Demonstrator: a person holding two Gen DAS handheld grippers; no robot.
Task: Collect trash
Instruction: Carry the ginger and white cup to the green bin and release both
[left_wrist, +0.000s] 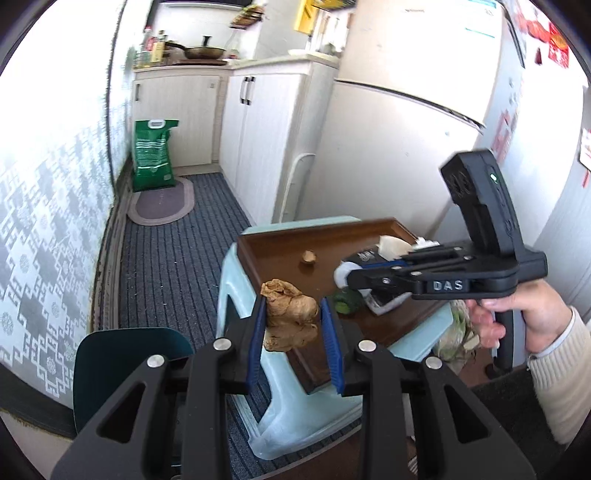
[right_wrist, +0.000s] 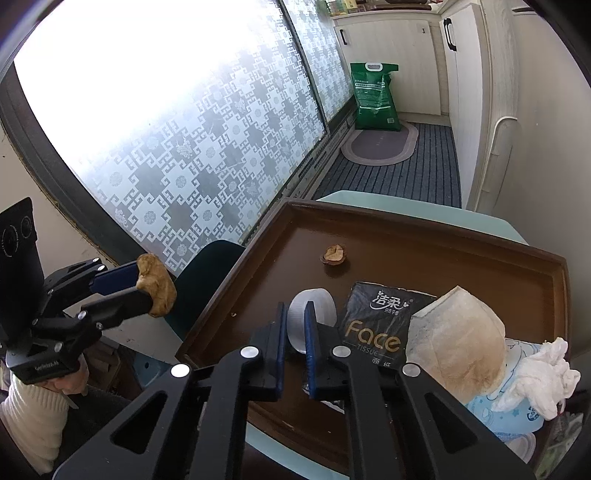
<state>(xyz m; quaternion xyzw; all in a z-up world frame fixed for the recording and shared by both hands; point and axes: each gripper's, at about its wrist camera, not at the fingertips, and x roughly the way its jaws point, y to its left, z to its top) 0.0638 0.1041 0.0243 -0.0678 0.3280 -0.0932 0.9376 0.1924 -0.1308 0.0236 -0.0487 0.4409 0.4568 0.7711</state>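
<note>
Your left gripper (left_wrist: 293, 325) is clamped on a crumpled brown paper wad (left_wrist: 290, 319), held off the near edge of the dark brown wooden tray (right_wrist: 424, 236). Your right gripper (right_wrist: 295, 332) pinches the rim of a small clear plastic cup (right_wrist: 312, 317) lying on that tray, beside a black tissue packet (right_wrist: 380, 325) and a brown nutshell (right_wrist: 335, 254).

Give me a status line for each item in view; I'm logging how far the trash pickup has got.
left tool: shut on crumpled brown paper, held off the tray.
right tool: shut on plastic cup, pinching its rim.
plastic cup: on its side.
nutshell: loose on the tray, untouched.
tissue pack: lying flat, label up.
white tissue: crumpled, at the tray's right edge.
</note>
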